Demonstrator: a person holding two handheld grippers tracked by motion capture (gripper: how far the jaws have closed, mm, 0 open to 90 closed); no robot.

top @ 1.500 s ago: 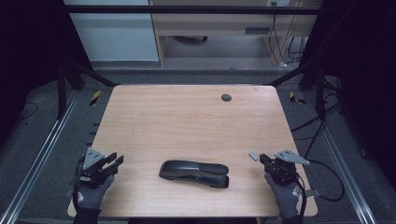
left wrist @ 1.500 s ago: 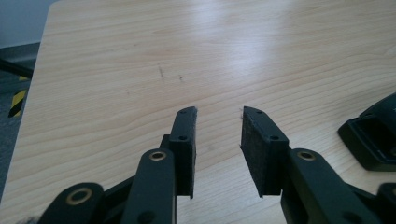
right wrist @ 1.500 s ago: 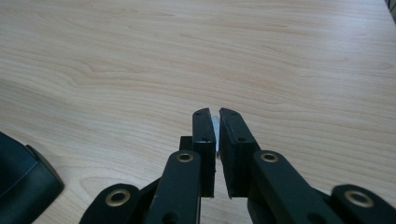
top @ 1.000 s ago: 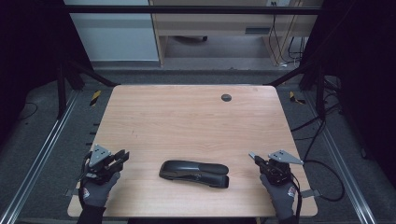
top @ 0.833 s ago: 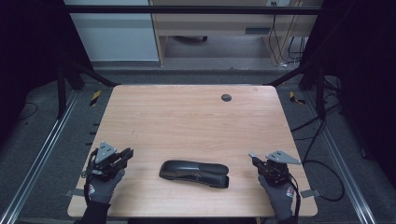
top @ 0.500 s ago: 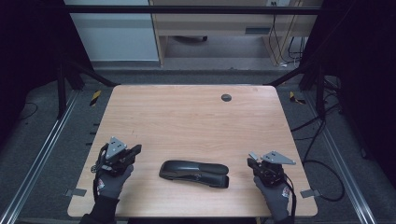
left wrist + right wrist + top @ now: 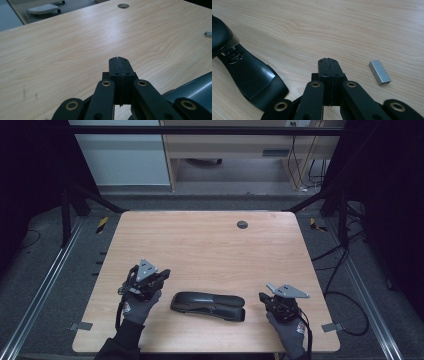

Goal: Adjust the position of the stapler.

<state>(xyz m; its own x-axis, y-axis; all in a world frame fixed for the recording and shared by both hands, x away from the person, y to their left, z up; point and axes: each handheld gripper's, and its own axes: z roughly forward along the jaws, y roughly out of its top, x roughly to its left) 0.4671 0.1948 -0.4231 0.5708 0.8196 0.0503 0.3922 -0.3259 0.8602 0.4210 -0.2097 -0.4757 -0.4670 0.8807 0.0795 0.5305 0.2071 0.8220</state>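
- A black stapler (image 7: 207,305) is seen lying flat near the front edge of the surface (image 7: 200,245), roughly midway between its 2 front corners, with its long side running along that edge.
- A small strip of staples (image 7: 379,72) is seen on the bare wood just beside the right tongs (image 7: 328,60), apart from the stapler and not touched by anything.
- The left tongs (image 7: 162,273) are held just off the stapler's left end, near the front-left part of the surface; the jaws are pressed fully together with nothing between them, as the left gripper view shows (image 7: 119,59).
- The right tongs (image 7: 263,296) are held off the stapler's right end, toward the front-right corner; their jaws are likewise closed tight and empty.
- The stapler is judged untouched: it is gripped by neither pair, and its top appears only slightly raised, so loading is not yet begun.
- What is left, by this reading: 1 pair must be opened to steady or lift the stapler, the other to pick up the staple strip and feed it in.
- A round cable hole (image 7: 242,224) is noted near the far edge.
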